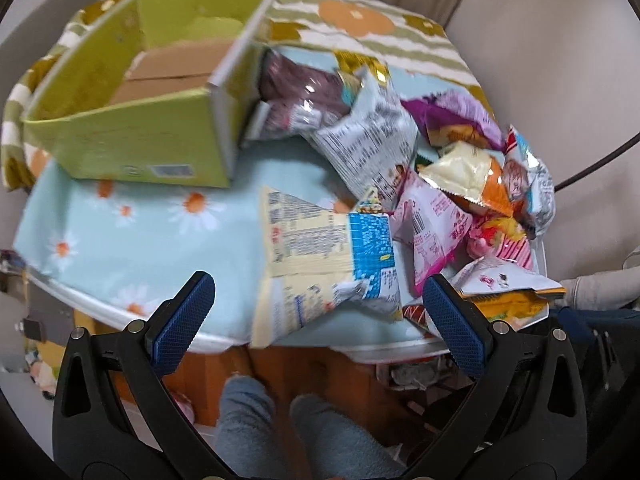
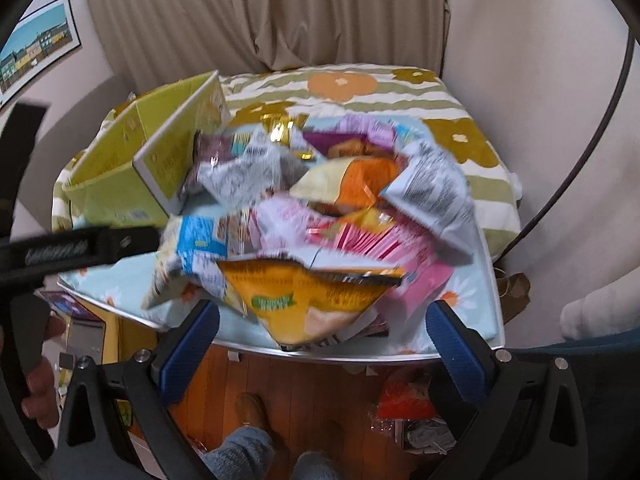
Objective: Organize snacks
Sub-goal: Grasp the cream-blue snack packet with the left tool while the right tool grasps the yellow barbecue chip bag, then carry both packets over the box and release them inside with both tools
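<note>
A heap of snack packets lies on the right half of a small table. A pale yellow and blue packet lies nearest my left gripper, which is open and empty just off the table's front edge. An open green cardboard box stands at the back left, empty as far as I can see. In the right wrist view the same box is at the left, and a yellow packet hangs over the front edge. My right gripper is open and empty in front of it.
The table wears a light blue daisy cloth over a striped flowered one. Curtains and a wall stand behind. A black cable runs at the right. My left gripper's body crosses the right wrist view. Wooden floor and slippered feet lie below.
</note>
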Demonstrator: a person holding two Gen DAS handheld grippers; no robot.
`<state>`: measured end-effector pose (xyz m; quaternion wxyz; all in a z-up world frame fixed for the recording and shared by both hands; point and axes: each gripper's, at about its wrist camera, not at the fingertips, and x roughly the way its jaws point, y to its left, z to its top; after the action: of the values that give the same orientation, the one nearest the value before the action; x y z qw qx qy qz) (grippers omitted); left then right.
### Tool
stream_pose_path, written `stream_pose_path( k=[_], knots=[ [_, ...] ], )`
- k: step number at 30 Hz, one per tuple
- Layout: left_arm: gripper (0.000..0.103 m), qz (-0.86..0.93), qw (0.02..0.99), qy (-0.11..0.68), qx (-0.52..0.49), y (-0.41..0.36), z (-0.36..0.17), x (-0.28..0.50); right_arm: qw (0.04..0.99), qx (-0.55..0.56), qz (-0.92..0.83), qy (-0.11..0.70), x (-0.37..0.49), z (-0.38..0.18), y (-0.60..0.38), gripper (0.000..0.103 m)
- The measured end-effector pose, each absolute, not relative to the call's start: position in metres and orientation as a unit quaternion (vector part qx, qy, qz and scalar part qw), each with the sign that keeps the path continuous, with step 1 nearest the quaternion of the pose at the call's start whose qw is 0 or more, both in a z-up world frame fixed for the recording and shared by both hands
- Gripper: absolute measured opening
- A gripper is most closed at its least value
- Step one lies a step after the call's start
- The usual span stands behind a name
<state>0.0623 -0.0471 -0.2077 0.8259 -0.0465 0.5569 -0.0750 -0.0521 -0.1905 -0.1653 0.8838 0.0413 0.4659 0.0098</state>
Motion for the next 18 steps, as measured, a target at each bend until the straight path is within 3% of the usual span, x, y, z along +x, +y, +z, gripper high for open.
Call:
stream_pose_path(
  k=[13, 18],
  knots=[
    [0.102, -0.072, 0.795, 0.602, -0.026, -0.063, -0.272, 0.099, 0.89, -0.008, 0.006, 0.457, -0.029, -0.212, -0.174, 0.102],
    [0.087, -0.09, 0.786, 0.61, -0.042, -0.057, -0.281, 0.102, 0.891, -0.013, 0.012, 0.453, -0.021, -0.219, -0.171, 0.094]
  ],
)
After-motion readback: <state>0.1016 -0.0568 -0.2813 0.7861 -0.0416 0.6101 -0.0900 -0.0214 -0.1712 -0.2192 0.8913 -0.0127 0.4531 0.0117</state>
